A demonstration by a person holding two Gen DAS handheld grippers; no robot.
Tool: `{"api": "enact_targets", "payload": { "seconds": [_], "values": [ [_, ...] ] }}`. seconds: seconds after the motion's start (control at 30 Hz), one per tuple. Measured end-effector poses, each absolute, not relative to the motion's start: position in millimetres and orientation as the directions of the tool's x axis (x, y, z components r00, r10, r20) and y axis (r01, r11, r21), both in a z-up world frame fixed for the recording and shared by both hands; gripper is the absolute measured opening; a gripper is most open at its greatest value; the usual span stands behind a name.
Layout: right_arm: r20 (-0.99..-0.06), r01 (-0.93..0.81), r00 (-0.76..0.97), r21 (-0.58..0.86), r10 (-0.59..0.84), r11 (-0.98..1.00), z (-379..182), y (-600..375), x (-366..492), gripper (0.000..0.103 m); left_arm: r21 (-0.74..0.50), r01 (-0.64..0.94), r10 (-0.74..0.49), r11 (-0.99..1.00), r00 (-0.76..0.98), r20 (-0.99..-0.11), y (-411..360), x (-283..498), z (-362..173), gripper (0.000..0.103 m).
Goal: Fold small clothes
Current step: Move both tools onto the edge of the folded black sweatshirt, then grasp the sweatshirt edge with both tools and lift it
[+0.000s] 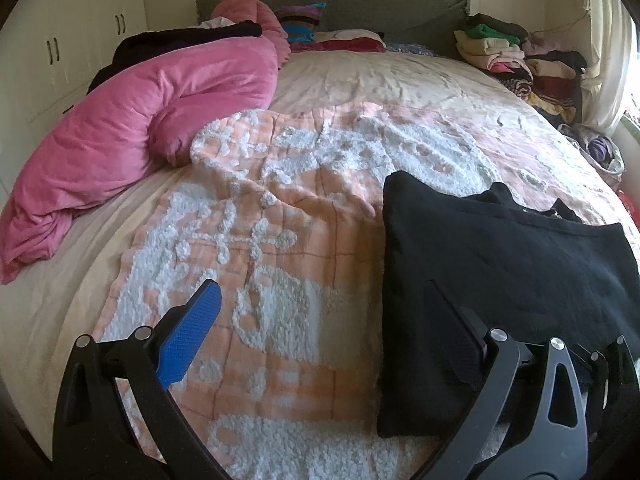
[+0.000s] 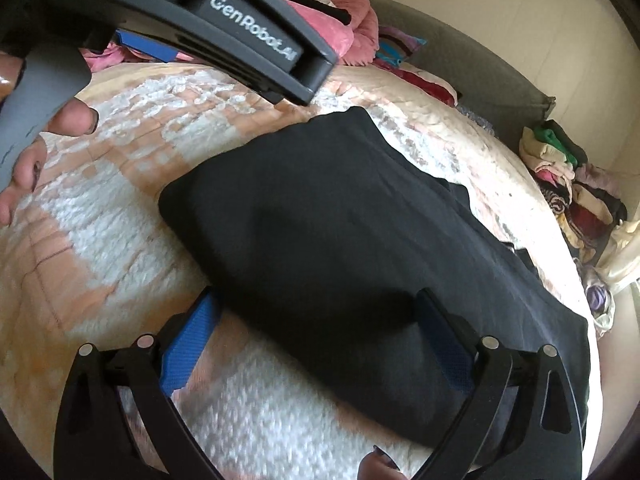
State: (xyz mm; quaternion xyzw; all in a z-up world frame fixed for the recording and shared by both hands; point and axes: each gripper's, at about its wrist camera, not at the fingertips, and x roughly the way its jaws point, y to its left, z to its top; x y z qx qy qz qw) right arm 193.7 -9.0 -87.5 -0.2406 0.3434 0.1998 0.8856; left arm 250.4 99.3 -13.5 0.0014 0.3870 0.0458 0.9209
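A black garment (image 1: 500, 264) lies folded flat on the orange-and-white blanket (image 1: 280, 208) on the bed; it also shows in the right wrist view (image 2: 340, 232). My left gripper (image 1: 324, 304) is open, its blue left finger over the blanket and its right finger over the garment's left edge. My right gripper (image 2: 316, 312) is open just above the garment's near edge, holding nothing. The left gripper's body (image 2: 240, 36) crosses the top left of the right wrist view.
A pink duvet (image 1: 132, 128) is heaped on the bed's left side. Stacks of folded clothes (image 1: 520, 64) sit at the far right corner by the headboard (image 1: 360, 4). White cupboards (image 1: 60, 48) stand to the left. More clothes (image 1: 344, 40) lie by the headboard.
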Motion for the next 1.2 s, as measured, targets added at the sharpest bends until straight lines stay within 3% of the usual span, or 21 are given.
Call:
{"api": "enact_targets", "payload": {
  "seconds": [0.27, 0.37, 0.47, 0.63, 0.73, 1.0, 1.2],
  "values": [
    [-0.68, -0.495, 0.714, -0.321, 0.168, 0.808, -90.2, 1.6, 210.8, 0.097, 0.043, -0.078, 0.085, 0.996, 0.693, -0.716, 97.5, 263.3, -14.3, 0.094],
    [-0.65, -0.474, 0.743, -0.346, 0.157, 0.81, -90.0, 3.0, 211.7, 0.091, 0.043, -0.072, 0.081, 0.996, 0.69, -0.719, 95.5, 269.1, -15.2, 0.094],
    [-0.629, -0.461, 0.761, -0.351, 0.16, 0.815, -87.4, 1.2, 208.0, 0.075, 0.032, -0.062, 0.066, 0.998, 0.687, -0.723, 93.2, 275.5, -17.2, 0.094],
    [-0.591, -0.455, 0.78, -0.309, 0.207, 0.835, -76.2, -10.8, 201.0, 0.033, -0.007, -0.044, 0.024, 0.999, 0.666, -0.745, 88.4, 288.7, -22.2, 0.094],
    [-0.556, -0.444, 0.802, -0.313, 0.217, 0.839, -70.7, -12.9, 192.5, 0.023, -0.051, -0.02, -0.025, 0.998, 0.651, -0.759, 82.7, 296.4, -23.8, 0.094],
    [-0.493, -0.404, 0.835, -0.249, 0.245, 0.88, -53.3, -36.4, 180.0, 0.013, -0.12, 0.033, -0.116, 0.992, 0.589, -0.8, 63.5, 310.3, -34.9, 0.094],
    [-0.462, -0.381, 0.851, -0.213, 0.251, 0.9, -45.3, -54.8, 170.4, 0.012, -0.274, 0.062, -0.261, 0.96, 0.551, -0.793, 52.1, 314.1, -40.3, 0.094]
  ]
}}
